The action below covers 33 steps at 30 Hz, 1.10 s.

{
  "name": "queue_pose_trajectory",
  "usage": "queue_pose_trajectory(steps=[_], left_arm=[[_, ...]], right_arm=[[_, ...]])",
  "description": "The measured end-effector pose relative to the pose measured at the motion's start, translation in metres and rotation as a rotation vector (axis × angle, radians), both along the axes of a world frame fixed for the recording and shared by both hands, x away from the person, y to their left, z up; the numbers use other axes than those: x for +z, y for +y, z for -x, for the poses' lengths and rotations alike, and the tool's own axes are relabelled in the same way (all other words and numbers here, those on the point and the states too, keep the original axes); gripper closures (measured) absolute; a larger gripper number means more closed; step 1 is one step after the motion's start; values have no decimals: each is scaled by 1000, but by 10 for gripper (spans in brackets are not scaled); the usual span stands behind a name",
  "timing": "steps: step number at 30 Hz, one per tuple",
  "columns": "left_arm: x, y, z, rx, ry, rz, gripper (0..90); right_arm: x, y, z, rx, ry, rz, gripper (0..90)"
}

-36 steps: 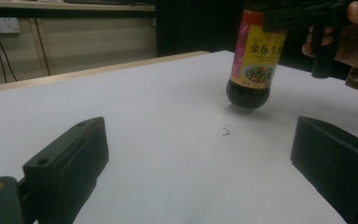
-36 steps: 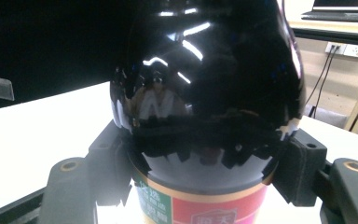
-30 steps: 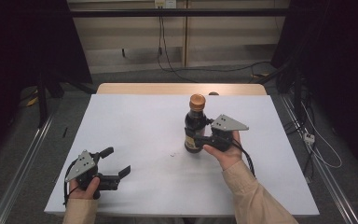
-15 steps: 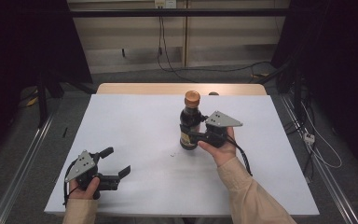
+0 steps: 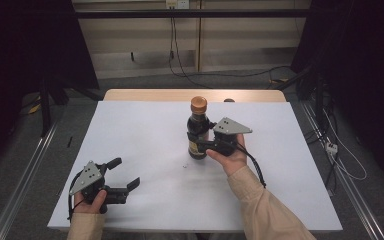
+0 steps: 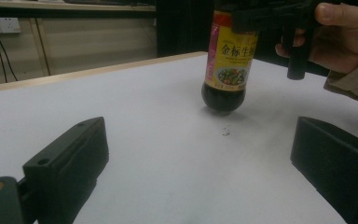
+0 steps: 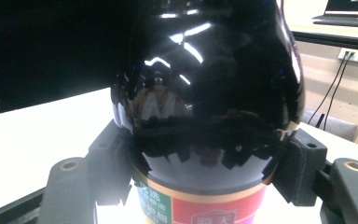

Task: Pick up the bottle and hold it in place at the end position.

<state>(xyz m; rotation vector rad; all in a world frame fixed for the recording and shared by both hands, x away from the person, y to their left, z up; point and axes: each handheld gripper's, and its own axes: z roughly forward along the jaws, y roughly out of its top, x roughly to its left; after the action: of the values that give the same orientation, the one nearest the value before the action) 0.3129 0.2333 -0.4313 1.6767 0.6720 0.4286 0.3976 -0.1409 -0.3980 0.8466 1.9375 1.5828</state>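
A dark soy sauce bottle [image 5: 198, 131] with an orange cap and a red and yellow label stands upright near the middle of the white table [image 5: 145, 125]. My right gripper [image 5: 200, 143] is shut on its body from the right; its pads press both sides of the bottle [image 7: 205, 93]. In the left gripper view the bottle [image 6: 228, 60] has its base at the table surface, and the right gripper [image 6: 279, 21] sits beside it in a hand. My left gripper [image 5: 125, 172] lies low at the near left, open, with nothing between its wide-set jaws.
A small dark speck [image 5: 185, 165] lies on the table just in front of the bottle. The table's far wooden edge [image 5: 180, 94] borders a floor with cables [image 5: 215, 75]. Metal rails [image 5: 25, 170] run along both sides.
My right gripper has carried the bottle a little to the left, toward the table's middle. The left gripper has stayed where it was.
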Motion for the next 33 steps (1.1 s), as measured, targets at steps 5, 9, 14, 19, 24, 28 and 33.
queue_pose_trajectory(steps=[5,9,14,19,24,28,33], left_arm=[[0,0,0,1,-2,0,38],[0,0,0,0,1,-1,38],[0,0,-1,-2,2,-3,38],[0,0,0,1,2,0,38],[0,-1,0,2,4,-4,38],[0,0,0,2,2,-1,38],[-1,0,0,1,7,0,38]], right_arm=[[-1,3,-2,4,-4,-8,308],[-3,5,-5,8,-4,-17,308],[-4,6,-8,6,-3,-9,308],[-3,7,-10,5,-5,-7,307],[-3,10,-11,9,-9,-8,306],[-5,10,-12,6,-10,-13,306],[-7,11,-14,4,-17,-17,305]])
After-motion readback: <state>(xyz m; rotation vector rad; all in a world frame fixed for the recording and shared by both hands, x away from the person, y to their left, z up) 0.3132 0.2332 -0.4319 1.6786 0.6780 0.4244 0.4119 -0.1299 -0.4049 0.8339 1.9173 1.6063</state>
